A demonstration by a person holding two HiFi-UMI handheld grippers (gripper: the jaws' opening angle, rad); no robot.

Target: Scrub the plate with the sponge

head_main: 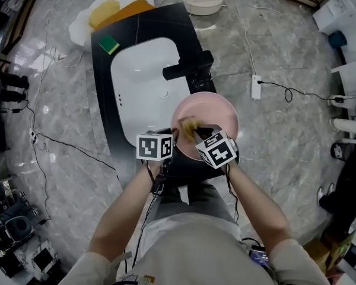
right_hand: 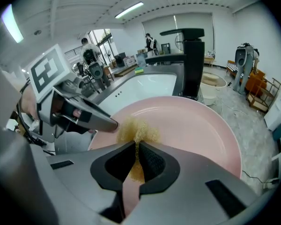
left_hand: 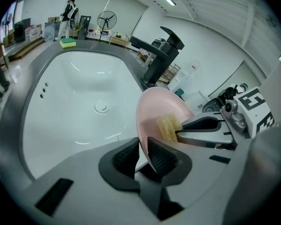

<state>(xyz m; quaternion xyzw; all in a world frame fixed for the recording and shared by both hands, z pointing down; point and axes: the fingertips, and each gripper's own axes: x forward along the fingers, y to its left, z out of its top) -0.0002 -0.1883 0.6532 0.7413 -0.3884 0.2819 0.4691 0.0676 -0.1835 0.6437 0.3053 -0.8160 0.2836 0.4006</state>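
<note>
A pink plate point(head_main: 216, 108) hangs tilted over the front right corner of the black counter. My left gripper point(left_hand: 144, 153) is shut on the plate's point(left_hand: 154, 109) near rim, with one pad on each face. A yellow fibrous sponge point(right_hand: 138, 131) rests against the plate's point(right_hand: 192, 125) inner face, and my right gripper point(right_hand: 137, 156) is shut on it. From above, the sponge point(head_main: 188, 125) sits at the plate's near left edge, between the left gripper point(head_main: 177, 136) and the right gripper point(head_main: 197, 132). The two grippers' tips nearly meet there.
A white sink basin point(head_main: 143, 82) is set in the black counter point(head_main: 104, 111), with a black faucet point(head_main: 188, 68) on its right side. A green sponge point(head_main: 109, 43) lies on the far left corner. A power strip point(head_main: 256, 86) and cables lie on the marble floor.
</note>
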